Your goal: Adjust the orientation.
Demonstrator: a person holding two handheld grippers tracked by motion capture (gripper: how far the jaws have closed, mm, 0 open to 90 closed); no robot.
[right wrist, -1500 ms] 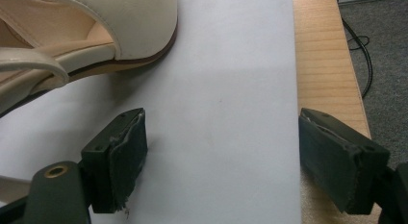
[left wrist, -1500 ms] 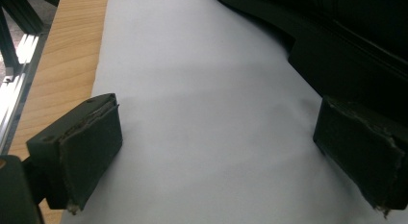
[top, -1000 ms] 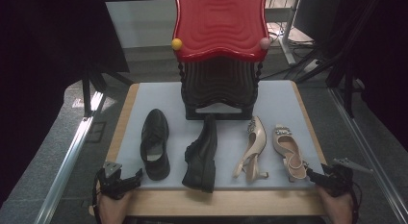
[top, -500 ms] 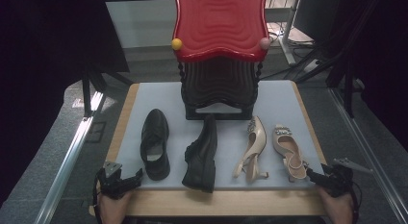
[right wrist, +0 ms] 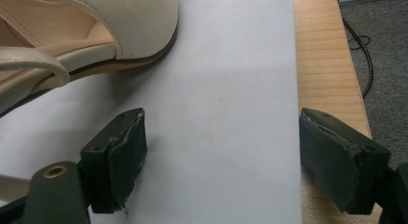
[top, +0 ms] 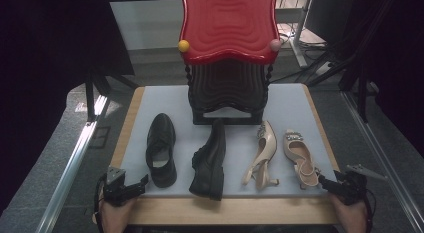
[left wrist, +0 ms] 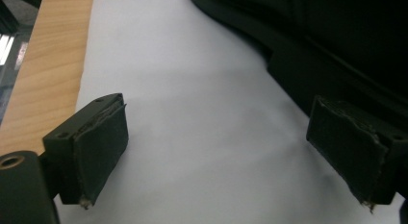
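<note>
- Shoes lie in a row on a pale blue mat (top: 300, 100) that covers a wooden table (top: 225, 212), toes pointing away from the person.
- Black lace-up shoe (top: 161, 154) sits upright at the left of the row; a second black shoe (top: 210, 160) lies tipped on its side just right of it.
- Two beige slingback heels follow: one on its side (top: 261, 154), and one upright with a jewelled toe (top: 300, 158) at the far right.
- Behind the row stands a dark ribbed shoe rack (top: 227, 90) with a glossy red wavy top (top: 227, 25).
- Left gripper (top: 141, 183) rests at the near left edge of the mat, near the heel of the lace-up shoe. Its jaws are spread, have just been closing slightly, and nothing lies between them; in the left gripper view (left wrist: 216, 156) the black shoe's sole edge (left wrist: 308, 65) runs beside the right-hand jaw.
- Right gripper (top: 324, 182) rests at the near right corner, just beside the heel of the jewelled slingback. Its jaws are spread and grasp nothing; in the right gripper view (right wrist: 221, 161) the beige shoe (right wrist: 96, 27) lies ahead.
</note>
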